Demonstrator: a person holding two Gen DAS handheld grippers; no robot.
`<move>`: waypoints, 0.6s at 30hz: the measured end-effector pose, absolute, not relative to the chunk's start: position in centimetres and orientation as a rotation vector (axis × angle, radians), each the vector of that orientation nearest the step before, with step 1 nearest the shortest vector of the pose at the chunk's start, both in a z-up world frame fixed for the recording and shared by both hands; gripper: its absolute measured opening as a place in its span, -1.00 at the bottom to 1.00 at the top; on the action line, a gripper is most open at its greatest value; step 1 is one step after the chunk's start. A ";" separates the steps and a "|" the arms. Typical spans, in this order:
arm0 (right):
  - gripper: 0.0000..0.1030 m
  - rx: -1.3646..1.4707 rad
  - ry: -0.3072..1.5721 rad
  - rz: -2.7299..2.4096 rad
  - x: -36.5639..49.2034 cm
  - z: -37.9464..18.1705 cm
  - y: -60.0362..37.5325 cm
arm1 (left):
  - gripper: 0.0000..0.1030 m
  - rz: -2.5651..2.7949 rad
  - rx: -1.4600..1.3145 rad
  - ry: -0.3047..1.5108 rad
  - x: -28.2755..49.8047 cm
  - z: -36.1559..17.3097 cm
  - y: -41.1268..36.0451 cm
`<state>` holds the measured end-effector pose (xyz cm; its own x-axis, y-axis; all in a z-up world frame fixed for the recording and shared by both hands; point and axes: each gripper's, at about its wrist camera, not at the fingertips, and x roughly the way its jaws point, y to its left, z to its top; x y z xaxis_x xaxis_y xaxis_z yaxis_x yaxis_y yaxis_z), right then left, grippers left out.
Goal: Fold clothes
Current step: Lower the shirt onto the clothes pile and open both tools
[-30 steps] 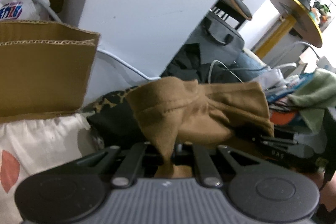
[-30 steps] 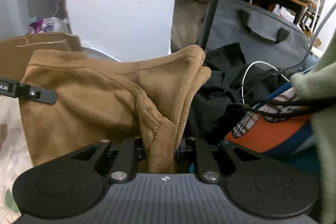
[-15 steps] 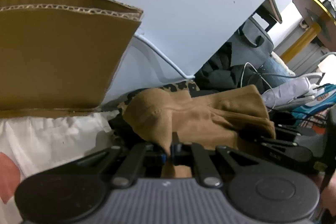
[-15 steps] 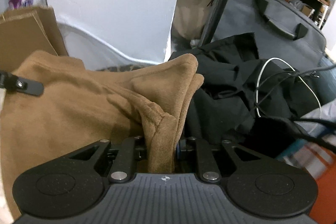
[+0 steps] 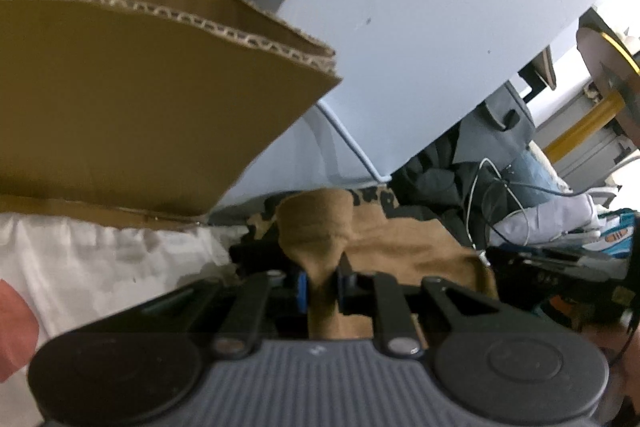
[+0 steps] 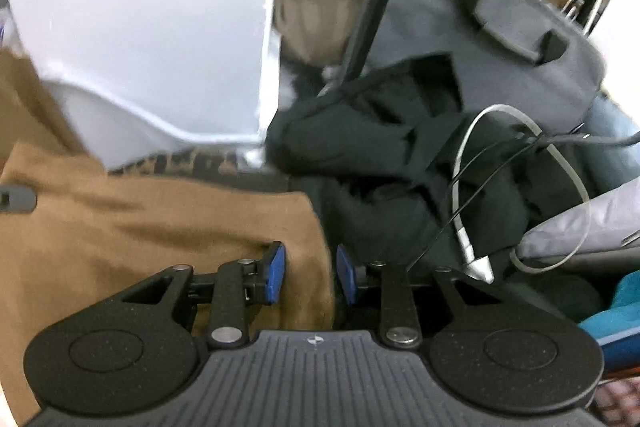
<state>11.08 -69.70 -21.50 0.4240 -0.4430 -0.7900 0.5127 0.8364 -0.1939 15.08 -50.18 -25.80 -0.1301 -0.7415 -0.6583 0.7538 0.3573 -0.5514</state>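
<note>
Having just been opened, the right gripper (image 6: 310, 273) is seen with pads spread off the brown garment (image 6: 140, 227), now laid down on the pile, while the left gripper (image 5: 322, 277) still pinches a fold loosely, so this fold is judged nearly released

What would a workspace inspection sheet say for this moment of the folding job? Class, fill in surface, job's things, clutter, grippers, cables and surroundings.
Surface: white cloth with a red patch.
Job's things: brown garment, lying low and bunched.
Clutter: black clothes, grey bag, cardboard box.
Grippers: left gripper pinching a brown fold, jaws just easing apart; right gripper has just opened, garment edge loose between its pads.
Cables: white cable looped over the black clothes.
Surroundings: white panel.
</note>
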 end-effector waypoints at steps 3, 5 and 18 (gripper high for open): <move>-0.33 0.094 0.941 -0.597 10.8 -20.8 -68.9 | -0.54 -1.274 0.031 1.104 15.0 -25.6 -49.9; -0.33 0.122 0.932 -0.596 10.2 -20.7 -68.4 | -0.27 -1.249 0.056 1.081 15.0 -25.4 -49.6; -0.74 0.160 0.968 -0.637 10.1 -26.6 -68.8 | -0.21 -1.300 0.124 1.022 13.5 -24.0 -46.9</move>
